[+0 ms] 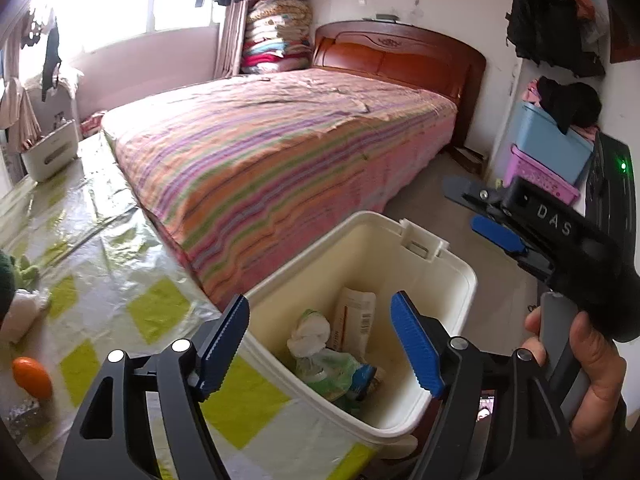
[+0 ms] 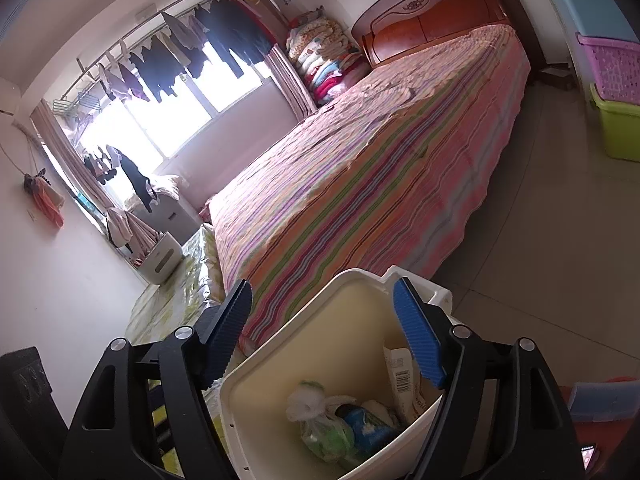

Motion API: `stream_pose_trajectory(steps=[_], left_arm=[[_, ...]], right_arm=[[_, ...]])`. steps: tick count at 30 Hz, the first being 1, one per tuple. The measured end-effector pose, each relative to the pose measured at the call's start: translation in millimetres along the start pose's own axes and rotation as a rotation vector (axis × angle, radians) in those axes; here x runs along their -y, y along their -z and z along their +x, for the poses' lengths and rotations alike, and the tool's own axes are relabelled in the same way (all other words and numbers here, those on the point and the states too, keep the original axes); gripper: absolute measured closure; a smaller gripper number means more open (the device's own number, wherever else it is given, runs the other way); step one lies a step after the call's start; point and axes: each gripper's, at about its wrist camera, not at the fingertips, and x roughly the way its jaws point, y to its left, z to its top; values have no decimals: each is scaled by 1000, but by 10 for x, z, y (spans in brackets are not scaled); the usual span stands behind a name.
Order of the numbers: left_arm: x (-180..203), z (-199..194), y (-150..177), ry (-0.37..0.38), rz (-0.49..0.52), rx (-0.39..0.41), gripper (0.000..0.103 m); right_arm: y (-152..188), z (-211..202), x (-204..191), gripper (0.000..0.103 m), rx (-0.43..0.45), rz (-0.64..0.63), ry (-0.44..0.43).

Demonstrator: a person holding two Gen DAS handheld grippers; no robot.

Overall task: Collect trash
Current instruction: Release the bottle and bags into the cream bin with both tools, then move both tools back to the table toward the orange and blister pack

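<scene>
Both my claws are hovering wide apart over a white trash bin (image 1: 448, 280) beside a striped bed (image 1: 280, 152).

I am holding my left claw (image 1: 324, 344) with nothing between its blue pads, above the bin's mouth. Inside the bin are lying a knotted plastic bag (image 1: 316, 340), a crumpled wrapper (image 1: 356, 320) and a blue packet (image 2: 366, 426). My right claw (image 2: 324, 332) is gaping empty too. An orange object (image 1: 32, 376) is sitting on the checked table (image 1: 160, 308).
</scene>
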Motion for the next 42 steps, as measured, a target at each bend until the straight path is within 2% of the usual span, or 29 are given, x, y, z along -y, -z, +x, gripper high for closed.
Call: stream_pose_trajectory(steps=[17, 42], left_arm=[[-288, -118, 63, -61, -30, -1, 31], [-1142, -580, 469, -208, -127, -35, 31]], right_arm=[[119, 101, -235, 27, -40, -31, -39], [549, 421, -1100, 27, -171, -135, -180]])
